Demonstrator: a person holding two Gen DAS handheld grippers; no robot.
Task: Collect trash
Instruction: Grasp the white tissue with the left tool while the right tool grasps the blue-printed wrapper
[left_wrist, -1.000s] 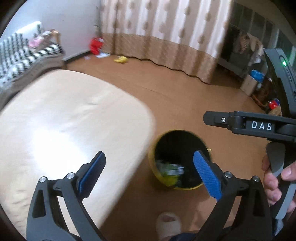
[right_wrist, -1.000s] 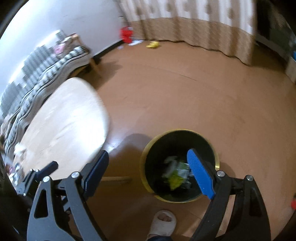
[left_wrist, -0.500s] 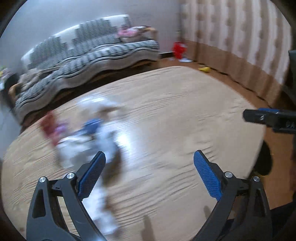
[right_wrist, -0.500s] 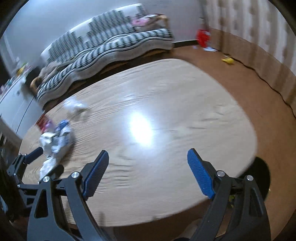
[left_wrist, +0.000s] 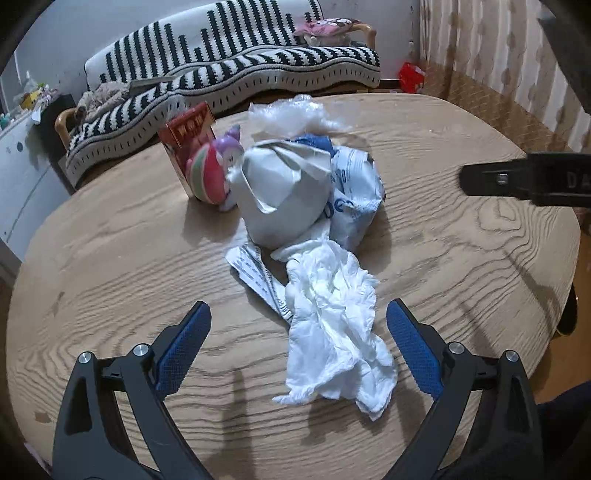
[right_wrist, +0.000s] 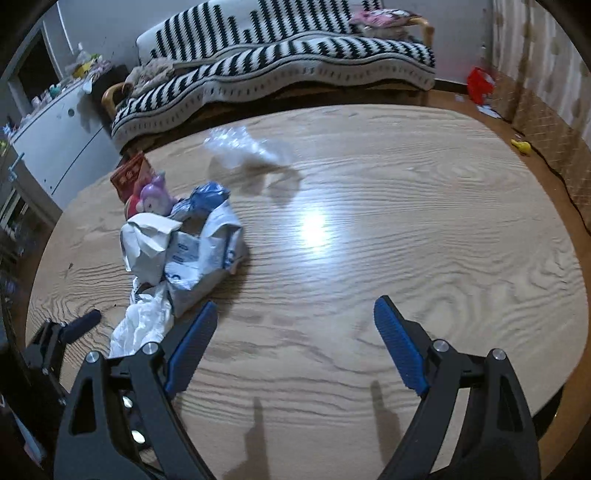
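A pile of trash lies on the wooden table (left_wrist: 461, 258). A crumpled white tissue (left_wrist: 332, 325) lies nearest, between the open jaws of my left gripper (left_wrist: 295, 347), which hovers above it and holds nothing. Behind it are a grey-white crumpled bag (left_wrist: 280, 199), a white and blue wrapper (left_wrist: 354, 199), a printed paper slip (left_wrist: 255, 277) and clear plastic film (left_wrist: 295, 114). My right gripper (right_wrist: 291, 343) is open and empty over bare table, right of the pile (right_wrist: 184, 254). The clear film (right_wrist: 243, 147) lies farther back.
A red box (left_wrist: 188, 129) and a pink and purple toy (left_wrist: 214, 166) stand at the pile's far left. A striped sofa (left_wrist: 236, 62) runs behind the table. The dark bin edge (left_wrist: 567, 310) shows past the table's right edge. A white cabinet (right_wrist: 55, 147) stands at left.
Both grippers have swung from above the yellow-rimmed bin on the floor back over the table. The left now hovers at the white tissue. Both stayed open and empty.
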